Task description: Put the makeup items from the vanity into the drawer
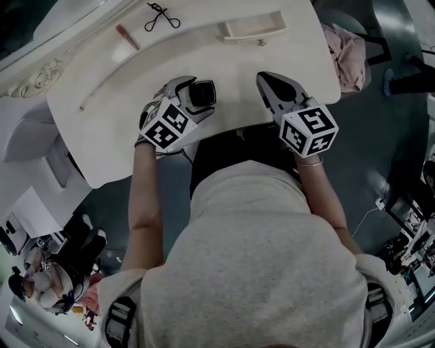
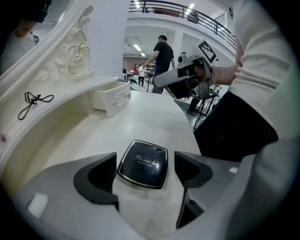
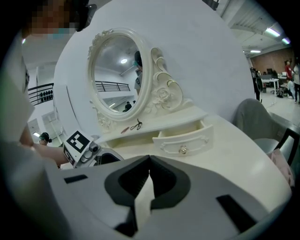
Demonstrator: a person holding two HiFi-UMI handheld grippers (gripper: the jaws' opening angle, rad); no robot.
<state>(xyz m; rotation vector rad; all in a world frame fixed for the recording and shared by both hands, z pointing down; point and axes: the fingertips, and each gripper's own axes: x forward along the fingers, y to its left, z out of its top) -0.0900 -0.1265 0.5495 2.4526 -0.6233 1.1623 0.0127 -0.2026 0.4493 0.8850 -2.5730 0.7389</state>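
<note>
Compact (image 2: 142,163): one, black and square with a thin pale rim and script lettering on the lid. It lies flat and closed on the white surface (image 1: 136,136), near the front edge and left of the middle.

Left hand-held gripper (image 1: 194,95): its jaws stand wide apart, one on each side of the compact. The left gripper view shows a strip of bare surface between each pad and the compact's side, so nothing is gripped.

Right hand-held gripper (image 3: 150,161): its jaws are together, the tips meet, and nothing is between them. It hangs over the front edge of the surface, right of the middle and well apart from the compact.

Drawer (image 1: 251,28): one, white with a small knob on its front. It is pulled open at the back edge of the surface, towards the right corner, well apart from both hand-held grippers.

Two other makeup items are counted, both on the raised ledge along the back edge, left of the drawer:
- One black eyelash curler (image 1: 162,17), lying flat.
- One short reddish stick (image 1: 127,37), just left of the curler and not touching it. I cannot tell what kind of stick it is.

Mirror (image 3: 119,70): one, oval, in a carved white frame, standing upright above the ledge.

Pink cloth (image 1: 346,54): one, crumpled, just off the right edge of the surface.
</note>
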